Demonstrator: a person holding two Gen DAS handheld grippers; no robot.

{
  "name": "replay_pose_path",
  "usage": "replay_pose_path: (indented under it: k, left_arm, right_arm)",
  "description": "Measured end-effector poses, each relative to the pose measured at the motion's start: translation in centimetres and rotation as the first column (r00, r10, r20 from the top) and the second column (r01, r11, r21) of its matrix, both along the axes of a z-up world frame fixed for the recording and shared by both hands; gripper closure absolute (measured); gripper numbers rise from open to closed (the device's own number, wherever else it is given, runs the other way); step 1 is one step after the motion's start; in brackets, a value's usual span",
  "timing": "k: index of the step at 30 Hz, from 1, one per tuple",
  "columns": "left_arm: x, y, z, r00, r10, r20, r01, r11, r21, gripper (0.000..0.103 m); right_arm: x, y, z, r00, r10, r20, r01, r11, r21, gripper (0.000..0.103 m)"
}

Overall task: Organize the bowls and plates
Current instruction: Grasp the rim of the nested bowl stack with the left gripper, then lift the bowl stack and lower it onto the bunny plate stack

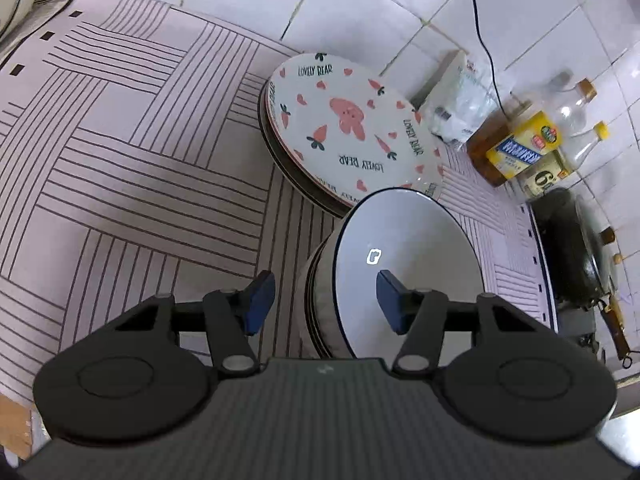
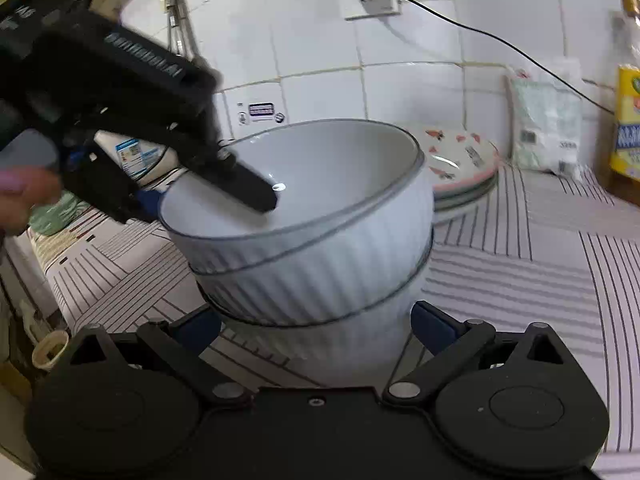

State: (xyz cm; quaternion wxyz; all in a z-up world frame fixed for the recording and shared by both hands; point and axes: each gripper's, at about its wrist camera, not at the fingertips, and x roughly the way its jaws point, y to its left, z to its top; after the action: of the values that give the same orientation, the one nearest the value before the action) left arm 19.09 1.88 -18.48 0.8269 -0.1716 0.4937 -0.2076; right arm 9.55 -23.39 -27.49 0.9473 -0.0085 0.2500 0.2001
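Observation:
Three white ribbed bowls are nested in a stack; the top bowl [image 1: 408, 248] [image 2: 320, 176] sits tilted. My left gripper [image 1: 325, 300] [image 2: 212, 204] straddles its rim, one finger inside and one outside. It is open, with a gap showing beside each pad. My right gripper [image 2: 316, 328] has a blue pad against each side of the bottom bowl [image 2: 320, 356] and is shut on it. I cannot tell whether the stack rests on the striped cloth [image 1: 140, 140]. Behind it lies a pile of plates [image 1: 352, 128] [image 2: 460, 160] printed with pink bears and carrots.
Oil bottles [image 1: 516, 148] and a white bag [image 1: 460, 100] [image 2: 548, 128] stand by the tiled wall at the right. A black wok [image 1: 572, 248] sits at the cloth's right edge. A black cable hangs down the wall. A person's hand [image 2: 20, 196] holds the left gripper.

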Motion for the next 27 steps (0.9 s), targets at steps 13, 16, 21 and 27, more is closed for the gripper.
replay_pose_path:
  k: [13, 16, 21, 27]
  left_arm:
    - [0.4, -0.9, -1.6, 0.996, -0.084, -0.031, 0.084, 0.996, 0.014, 0.066]
    - [0.2, -0.8, -1.8, 0.996, -0.093, -0.009, 0.093, 0.996, 0.008, 0.066]
    - [-0.4, -1.2, -1.4, 0.993, -0.120, 0.018, 0.119, 0.992, 0.043, 0.066]
    - [-0.6, -1.3, -1.3, 0.991, -0.133, 0.013, 0.132, 0.990, 0.054, 0.065]
  right_arm:
    - [1.1, 0.6, -0.5, 1.000, 0.022, 0.014, -0.022, 0.999, -0.030, 0.000]
    - [1.1, 0.7, -0.5, 1.000, 0.011, 0.016, -0.011, 1.000, -0.026, 0.000]
    - [0.9, 0.8, -0.5, 1.000, -0.002, 0.016, 0.002, 1.000, -0.020, 0.000]
    - [0.3, 0.7, -0.5, 1.000, -0.017, 0.014, 0.017, 1.000, -0.009, 0.000]
